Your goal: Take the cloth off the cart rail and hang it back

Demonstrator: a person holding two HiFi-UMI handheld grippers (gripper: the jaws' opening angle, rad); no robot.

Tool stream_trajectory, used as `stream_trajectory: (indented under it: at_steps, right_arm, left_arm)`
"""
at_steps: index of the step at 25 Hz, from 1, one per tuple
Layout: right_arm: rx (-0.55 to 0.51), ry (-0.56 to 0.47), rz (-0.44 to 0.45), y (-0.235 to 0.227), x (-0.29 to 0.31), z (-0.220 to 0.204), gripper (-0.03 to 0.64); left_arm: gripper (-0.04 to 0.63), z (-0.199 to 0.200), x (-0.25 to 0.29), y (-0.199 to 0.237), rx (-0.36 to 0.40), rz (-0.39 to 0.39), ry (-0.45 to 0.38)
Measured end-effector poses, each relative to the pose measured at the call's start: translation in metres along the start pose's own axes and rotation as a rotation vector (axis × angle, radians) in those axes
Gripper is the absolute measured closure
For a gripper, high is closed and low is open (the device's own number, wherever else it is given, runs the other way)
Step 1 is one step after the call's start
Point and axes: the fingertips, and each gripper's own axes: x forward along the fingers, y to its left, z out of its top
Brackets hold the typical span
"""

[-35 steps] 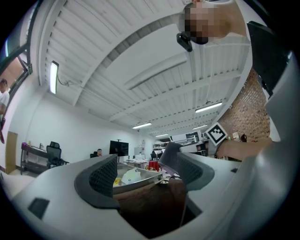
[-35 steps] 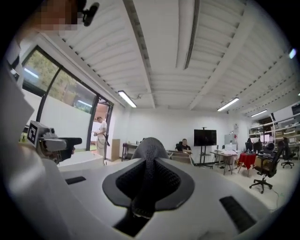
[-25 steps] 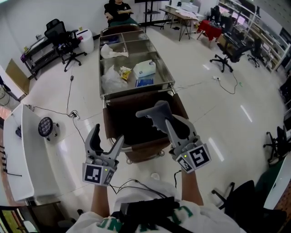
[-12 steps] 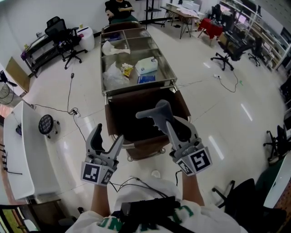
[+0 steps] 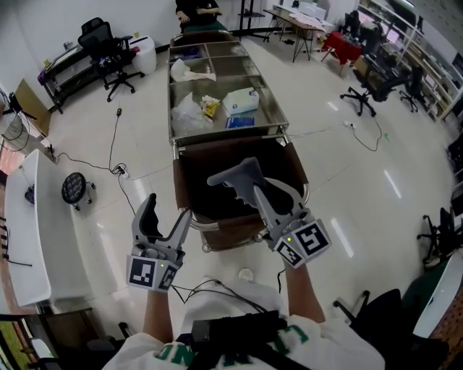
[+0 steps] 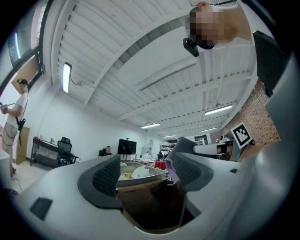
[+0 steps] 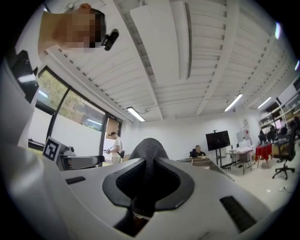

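Note:
A brown cloth (image 5: 230, 157) drapes round the near end of the steel cart, over its curved rail (image 5: 217, 226); it also shows beyond the jaws in the left gripper view (image 6: 154, 201). My left gripper (image 5: 168, 207) hovers just left of that rail. It is open, with nothing between its fingers (image 6: 145, 171). My right gripper (image 5: 235, 173) reaches over the brown cloth from the right. It is shut (image 7: 149, 154), and I see nothing held in it. Neither gripper touches the cloth.
The cart's steel trays (image 5: 271, 126) hold white bags and a blue-and-white box (image 5: 241, 101). Office chairs (image 5: 108, 50) stand at the back left, a white table (image 5: 29, 231) at the left. Cables (image 5: 116, 155) trail over the floor. A person (image 5: 197, 7) sits beyond the cart.
Both grippers have drifted a little left and lower over the cart's near end. The cart sits slightly nearer in the head view. Neither gripper's jaws have changed.

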Motion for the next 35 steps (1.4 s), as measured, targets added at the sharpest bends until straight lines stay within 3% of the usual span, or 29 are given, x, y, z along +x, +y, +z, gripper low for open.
stream_trajectory:
  at_steps: [4, 10, 18, 26, 31, 35]
  right_arm:
    - [0.087, 0.070, 0.055, 0.009, 0.046, -0.024, 0.550]
    - [0.052, 0.144, 0.163, 0.039, 0.137, -0.043, 0.549]
    - [0.052, 0.375, 0.207, 0.069, 0.230, -0.130, 0.549]
    - [-0.045, 0.679, 0.211, 0.072, 0.255, -0.225, 0.536]
    - [-0.034, 0.681, 0.192, 0.066, 0.255, -0.228, 0.435]
    - [0.014, 0.668, 0.172, 0.059, 0.248, -0.226, 0.406]
  left_arm:
    - [0.238, 0.009, -0.012, 0.004, -0.009, 0.042, 0.001]
    - [0.238, 0.011, -0.039, 0.028, 0.002, 0.134, 0.004]
    - [0.238, 0.016, -0.074, 0.053, 0.020, 0.247, 0.009]
    - [0.238, 0.008, -0.104, 0.076, 0.037, 0.336, 0.021]
    - [0.239, 0.006, -0.108, 0.083, 0.027, 0.356, 0.022]
    - [0.239, 0.007, -0.103, 0.083, 0.041, 0.334, 0.017]
